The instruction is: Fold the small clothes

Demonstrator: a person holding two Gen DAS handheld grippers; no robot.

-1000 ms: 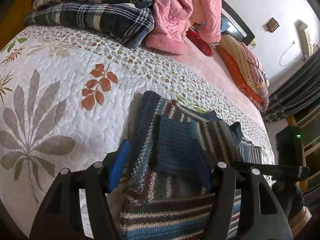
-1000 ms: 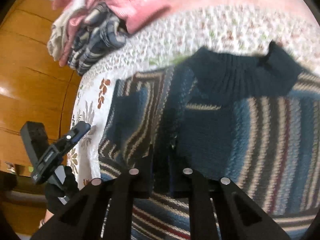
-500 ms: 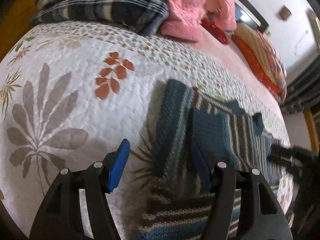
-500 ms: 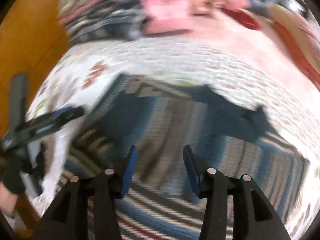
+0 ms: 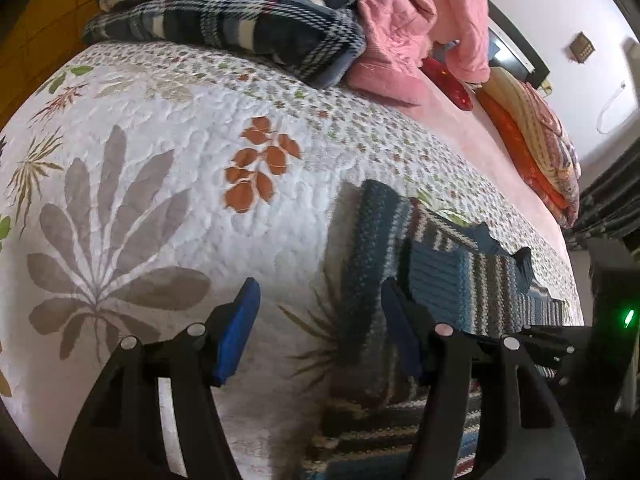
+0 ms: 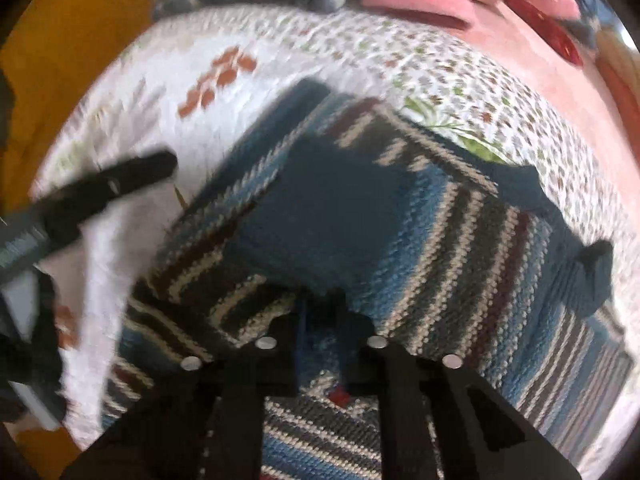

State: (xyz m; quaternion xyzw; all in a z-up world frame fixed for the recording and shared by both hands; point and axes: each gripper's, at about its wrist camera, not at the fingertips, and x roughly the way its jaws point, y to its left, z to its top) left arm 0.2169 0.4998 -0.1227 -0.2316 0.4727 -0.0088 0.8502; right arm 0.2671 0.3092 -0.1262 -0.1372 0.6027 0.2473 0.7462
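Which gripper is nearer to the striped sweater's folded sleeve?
Right. The right gripper is down at the folded sleeve on the striped sweater; the left gripper hangs open beside the sweater's edge, mostly above the quilt.

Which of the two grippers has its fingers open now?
The left gripper: its blue-padded fingers stand wide apart over the white quilt. The right gripper is closed on the striped knitted sweater.

Sweater [image 5: 452, 280] on quilt [image 5: 160, 152], right of left claw [image 5: 320, 320]; folded blankets [image 5: 224, 12] far ahead; pillows [image 5: 532, 136] ahead-right.
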